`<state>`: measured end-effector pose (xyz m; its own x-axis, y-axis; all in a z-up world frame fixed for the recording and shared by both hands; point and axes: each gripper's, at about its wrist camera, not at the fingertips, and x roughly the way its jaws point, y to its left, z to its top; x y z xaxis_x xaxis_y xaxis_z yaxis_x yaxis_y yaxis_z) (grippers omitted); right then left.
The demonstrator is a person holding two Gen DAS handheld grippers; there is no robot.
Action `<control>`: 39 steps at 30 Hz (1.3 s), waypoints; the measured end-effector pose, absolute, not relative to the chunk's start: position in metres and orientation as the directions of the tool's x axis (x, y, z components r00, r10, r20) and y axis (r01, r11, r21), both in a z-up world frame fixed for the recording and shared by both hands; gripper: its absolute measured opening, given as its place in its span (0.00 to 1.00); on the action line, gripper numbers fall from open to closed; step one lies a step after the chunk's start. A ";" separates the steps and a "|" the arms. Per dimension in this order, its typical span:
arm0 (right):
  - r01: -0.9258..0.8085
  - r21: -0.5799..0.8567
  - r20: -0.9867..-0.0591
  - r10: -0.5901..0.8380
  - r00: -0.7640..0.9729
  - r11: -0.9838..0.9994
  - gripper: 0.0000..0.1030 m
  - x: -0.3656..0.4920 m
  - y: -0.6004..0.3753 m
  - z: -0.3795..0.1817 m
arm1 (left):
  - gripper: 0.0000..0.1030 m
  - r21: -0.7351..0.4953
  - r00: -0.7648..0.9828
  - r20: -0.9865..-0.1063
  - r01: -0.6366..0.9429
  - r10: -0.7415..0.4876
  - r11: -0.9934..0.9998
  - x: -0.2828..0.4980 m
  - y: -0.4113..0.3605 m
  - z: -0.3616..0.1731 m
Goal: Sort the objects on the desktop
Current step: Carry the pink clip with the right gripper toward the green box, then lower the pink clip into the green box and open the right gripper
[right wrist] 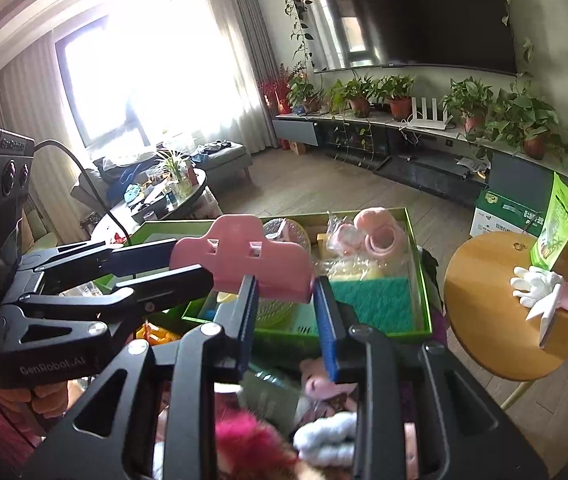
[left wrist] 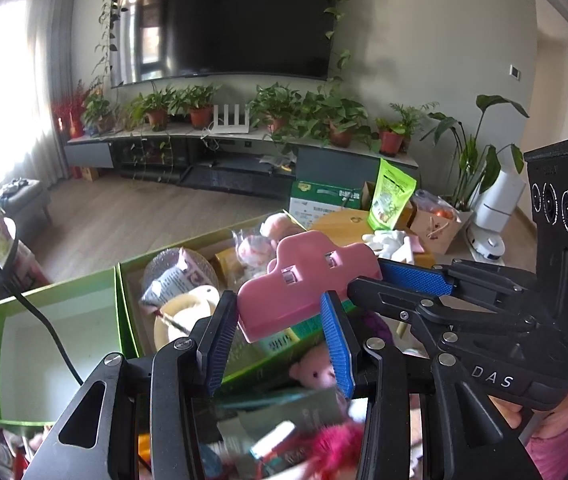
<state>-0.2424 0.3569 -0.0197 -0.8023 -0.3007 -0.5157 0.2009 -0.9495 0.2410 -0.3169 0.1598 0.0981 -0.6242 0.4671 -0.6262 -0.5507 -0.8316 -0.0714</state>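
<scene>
We've got one pink clip (left wrist: 308, 280), held up over the cluttered boxes by both grippers. Left gripper (left wrist: 280, 344): its two blue-padded fingers (left wrist: 338, 344) are clamped on the clip's lower end, one pad per side. Right gripper (right wrist: 288, 320): in its own view the clip (right wrist: 244, 264) sits between its two fingers (right wrist: 326, 328) at the near edge; pads look like they touch the clip, left one for sure, right one hard to call. In the left wrist view the right gripper (left wrist: 400, 280) comes in from the side with one blue finger against the clip's right end. In the right wrist view the left gripper (right wrist: 188, 264) comes in from the left with two dark fingers at the clip's left end.

Count below the clip:
- two green boxes side by side: one empty box (left wrist: 56, 344) on the left, one full box (left wrist: 204, 240) just beside it
- one green scouring pad (right wrist: 372, 300) in the full box
- one pink plush toy (left wrist: 316, 372) under the left fingers
- one magenta fluffy thing (right wrist: 252, 444), blurred, bottom of frame

Off to the right, well apart: one round wooden table (right wrist: 480, 292) bearing one white glove (right wrist: 536, 284) and one green pouch (right wrist: 556, 224).
</scene>
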 end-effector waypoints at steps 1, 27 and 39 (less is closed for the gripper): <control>0.200 0.242 -0.515 -0.301 -0.803 -0.949 0.29 -0.244 0.358 -0.020 | 0.41 -0.070 -0.624 -0.627 -0.551 0.466 -0.832 -0.320 0.162 0.098; 0.187 0.273 -0.571 -0.315 -0.758 -0.944 0.29 -0.324 0.368 -0.054 | 0.41 -0.105 -0.589 -0.673 -0.521 0.446 -0.847 -0.399 0.168 0.061; 0.136 0.267 -0.629 -0.280 -0.725 -0.954 0.29 -0.349 0.364 -0.080 | 0.41 -0.083 -0.572 -0.719 -0.493 0.395 -0.866 -0.427 0.175 0.034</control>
